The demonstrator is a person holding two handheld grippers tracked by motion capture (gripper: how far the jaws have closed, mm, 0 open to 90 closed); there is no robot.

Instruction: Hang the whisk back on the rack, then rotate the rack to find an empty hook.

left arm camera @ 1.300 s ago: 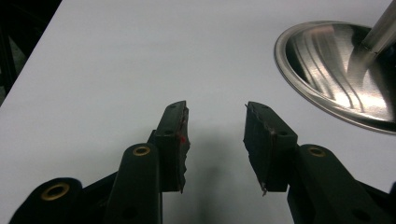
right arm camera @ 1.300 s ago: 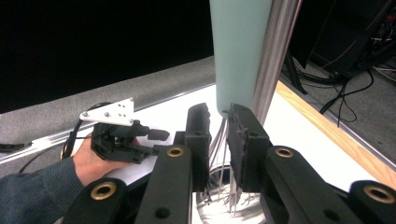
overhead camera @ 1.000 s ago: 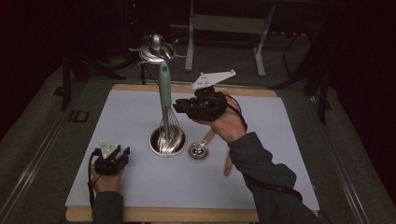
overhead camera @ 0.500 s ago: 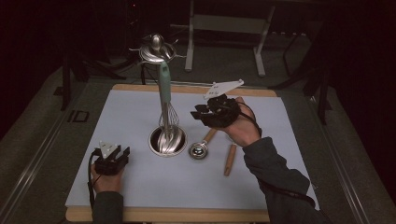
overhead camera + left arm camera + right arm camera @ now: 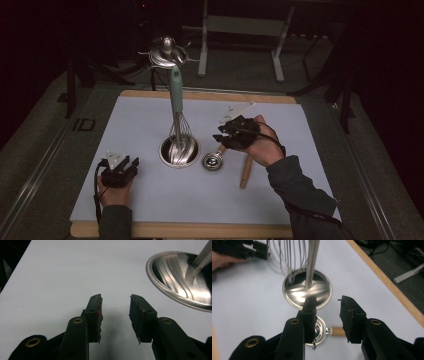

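A steel cup (image 5: 179, 151) stands mid-table with a teal-handled whisk (image 5: 176, 92) upright in it, wires down. Right of the cup lies a small metal spoon (image 5: 212, 161) with a wooden handle (image 5: 245, 172). My right gripper (image 5: 223, 138) hovers just above that spoon, jaws pointing left and down. In the right gripper view its jaws (image 5: 327, 307) stand open with nothing between them and have just been opening; the spoon (image 5: 320, 331) and cup (image 5: 307, 290) lie below. My left gripper (image 5: 131, 164) rests at the front left, open (image 5: 115, 305) and empty, the cup (image 5: 180, 282) to its right.
A pale mat (image 5: 150, 115) covers the wooden table (image 5: 200, 230). A steel rod (image 5: 312, 265) stands in the cup beside the whisk wires (image 5: 284, 260). A shiny metal piece (image 5: 167, 50) shows above the whisk handle. Dark floor and stand legs (image 5: 240, 30) lie beyond.
My right gripper has come down and toward the near side, from beside the whisk handle to over the small spoon, and its jaws have spread wider. The left gripper stayed put.
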